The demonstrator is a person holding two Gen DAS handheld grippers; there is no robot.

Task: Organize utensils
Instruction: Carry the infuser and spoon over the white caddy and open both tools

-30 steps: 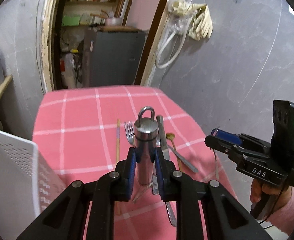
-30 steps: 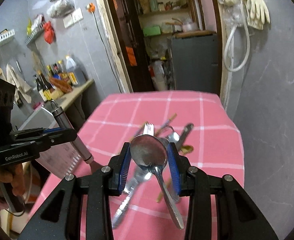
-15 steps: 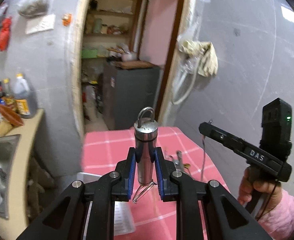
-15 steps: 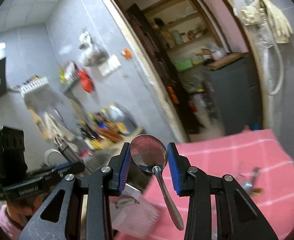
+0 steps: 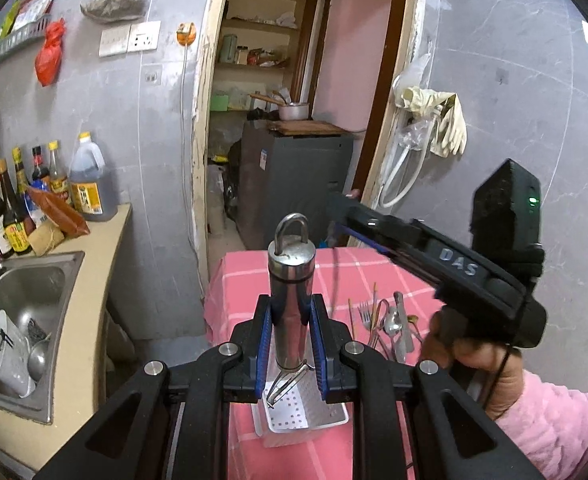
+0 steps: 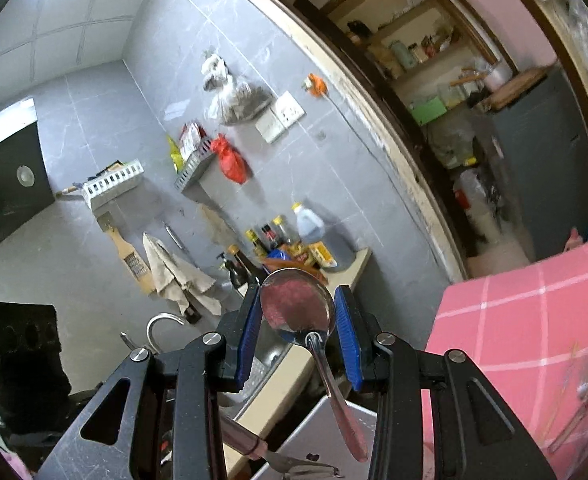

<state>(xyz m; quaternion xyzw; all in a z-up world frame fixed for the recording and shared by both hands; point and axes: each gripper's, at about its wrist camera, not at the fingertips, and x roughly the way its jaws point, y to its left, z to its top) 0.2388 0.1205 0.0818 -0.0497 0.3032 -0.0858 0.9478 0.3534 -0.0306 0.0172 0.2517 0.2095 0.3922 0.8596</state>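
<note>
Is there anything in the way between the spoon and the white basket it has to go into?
Nothing blocks it that I can see. The right gripper holds the spoon by its bowl, handle hanging down over the open white basket. Only the peeler, held by the left gripper, pokes in low beside it.

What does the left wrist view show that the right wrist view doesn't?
Left wrist only: the left gripper clamped on a steel-handled utensil, with the fork in the pile on the pink cloth. Right wrist only: the right gripper clamped on a spoon, and a grater on the wall. Both: the white perforated basket, the sink, the bottles.
</note>
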